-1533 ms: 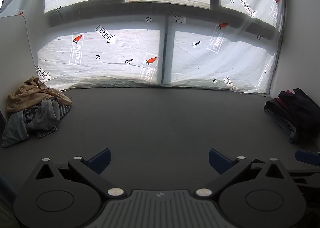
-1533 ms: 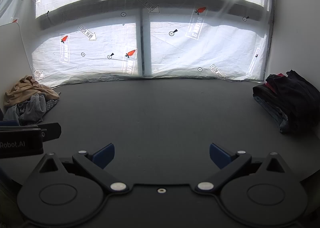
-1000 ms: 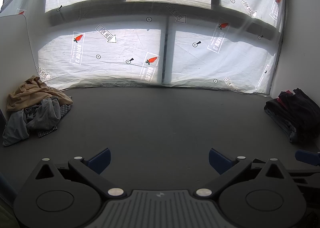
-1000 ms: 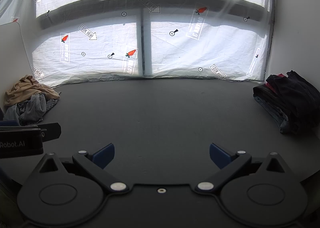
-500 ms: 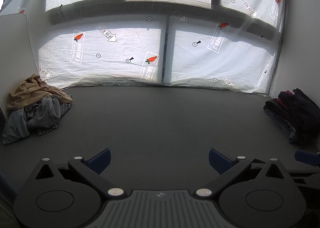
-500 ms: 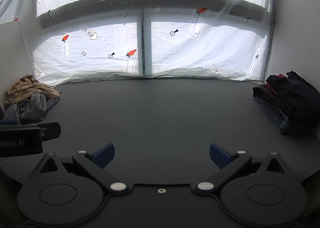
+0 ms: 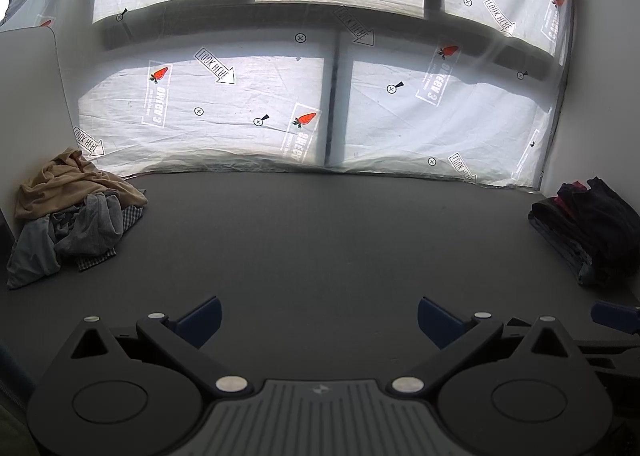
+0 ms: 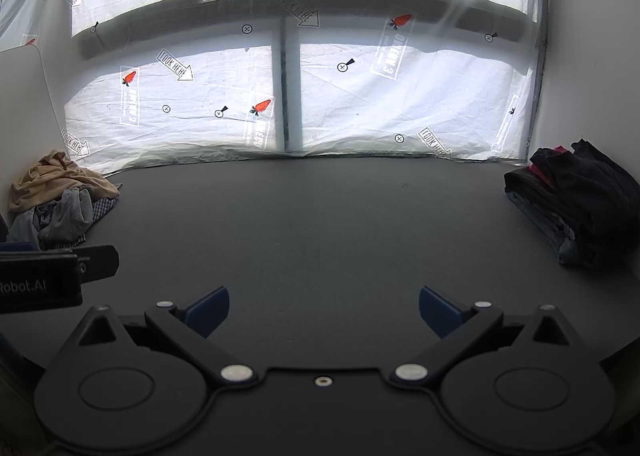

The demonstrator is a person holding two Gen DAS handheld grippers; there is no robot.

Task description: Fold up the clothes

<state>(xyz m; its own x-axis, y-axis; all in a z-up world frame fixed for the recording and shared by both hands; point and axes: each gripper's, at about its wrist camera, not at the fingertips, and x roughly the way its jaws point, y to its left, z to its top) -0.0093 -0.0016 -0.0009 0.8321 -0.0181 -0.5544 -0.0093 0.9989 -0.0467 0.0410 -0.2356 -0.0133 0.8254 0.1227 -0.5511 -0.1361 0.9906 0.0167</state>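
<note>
Both hand-held grippers hover with fingers spread wide and holding nothing: the left hand-held gripper [image 7: 318, 314] and the right hand-held gripper [image 8: 324, 306] leave the dark desk [image 7: 320, 240] free for folding. Crumpled clothes [image 7: 76, 212] wait at middle left; a neat dark stack [image 8: 576, 200] sits at far right.

Dark stack [image 7: 592, 232] cut off at right edge, checked cloth [image 7: 96, 258] mostly buried under left pile [image 7: 76, 212], film print [image 8: 388, 52] mirrored, unreadable.
</note>
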